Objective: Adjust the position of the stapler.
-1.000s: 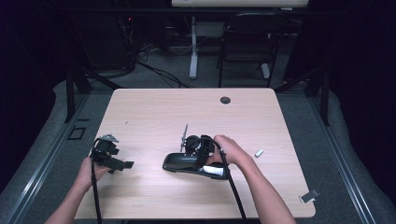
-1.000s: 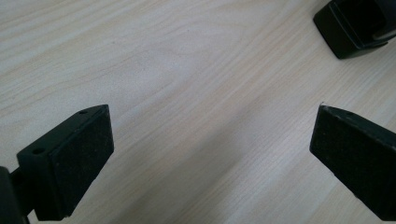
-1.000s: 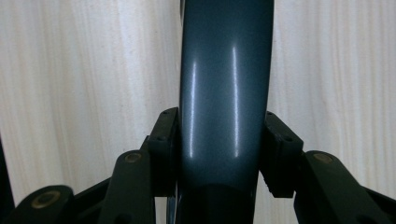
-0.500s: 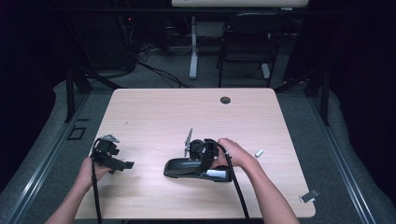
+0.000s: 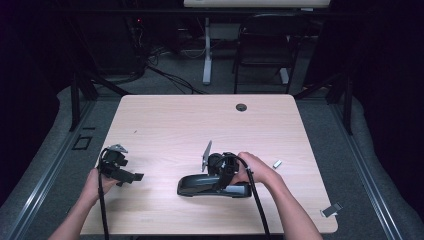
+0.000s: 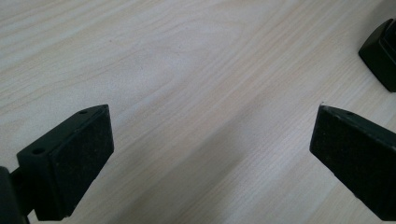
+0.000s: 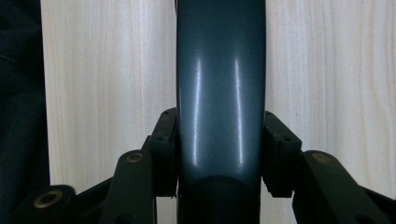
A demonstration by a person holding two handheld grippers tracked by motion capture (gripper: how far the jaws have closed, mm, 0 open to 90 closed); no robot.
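The right tongs [image 7: 219,154] hold the dark glossy case [image 7: 220,84] by its sides on the table [image 5: 165,125]; the left tongs [image 6: 210,154] are wide, empty; next probably a careful lift

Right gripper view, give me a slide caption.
Right gripper clamps a glossy dark case lengthwise over the wooden table.

long case [image 5: 212,186] lying on table [image 5: 170,125] between right gripper [image 5: 222,175] pads, left gripper [image 5: 120,167] well apart to its left over bare wood, small clip [image 5: 277,163] just right of the right hand, round hole [image 5: 241,107] far behind
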